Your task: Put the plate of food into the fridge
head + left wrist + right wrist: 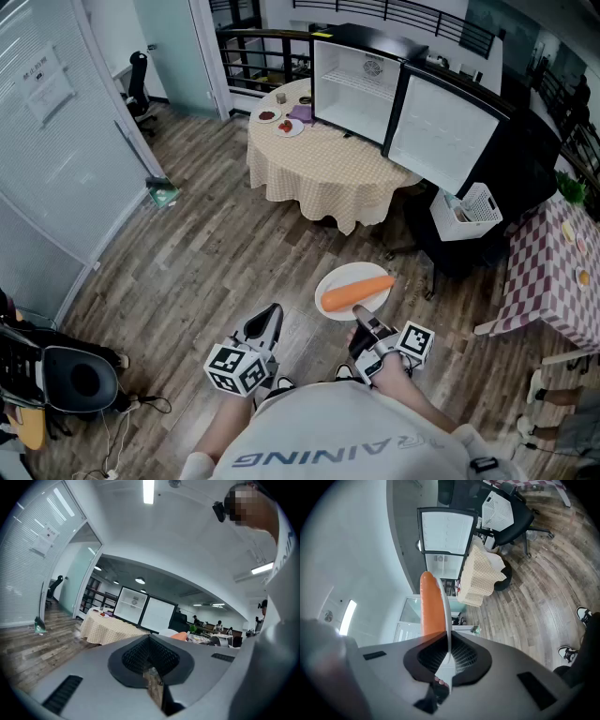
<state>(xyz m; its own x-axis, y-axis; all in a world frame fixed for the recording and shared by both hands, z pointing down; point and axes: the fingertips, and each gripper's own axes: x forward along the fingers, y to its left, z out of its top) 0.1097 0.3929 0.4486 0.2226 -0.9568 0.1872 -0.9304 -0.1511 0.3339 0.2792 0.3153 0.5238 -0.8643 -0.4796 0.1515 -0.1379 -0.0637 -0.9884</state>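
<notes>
- A wood floor point(216, 253) runs to a clothed table point(319, 164); the fridge point(356, 89) beyond it stands open.
- The right gripper point(361, 328) pinches the rim of the plate point(337, 277), which carries a carrot point(356, 292) and is well short of the fridge.
- The left gripper point(270, 319) looks closed and apparently empty.
- Carrying and placing are not yet done.

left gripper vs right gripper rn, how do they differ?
The right gripper is shut on the rim of the plate, which bears a long orange food; the left gripper is shut on nothing. The right gripper is rolled on its side, keeping the plate level; the left gripper sits upright. Both point ahead toward the open fridge.
</notes>
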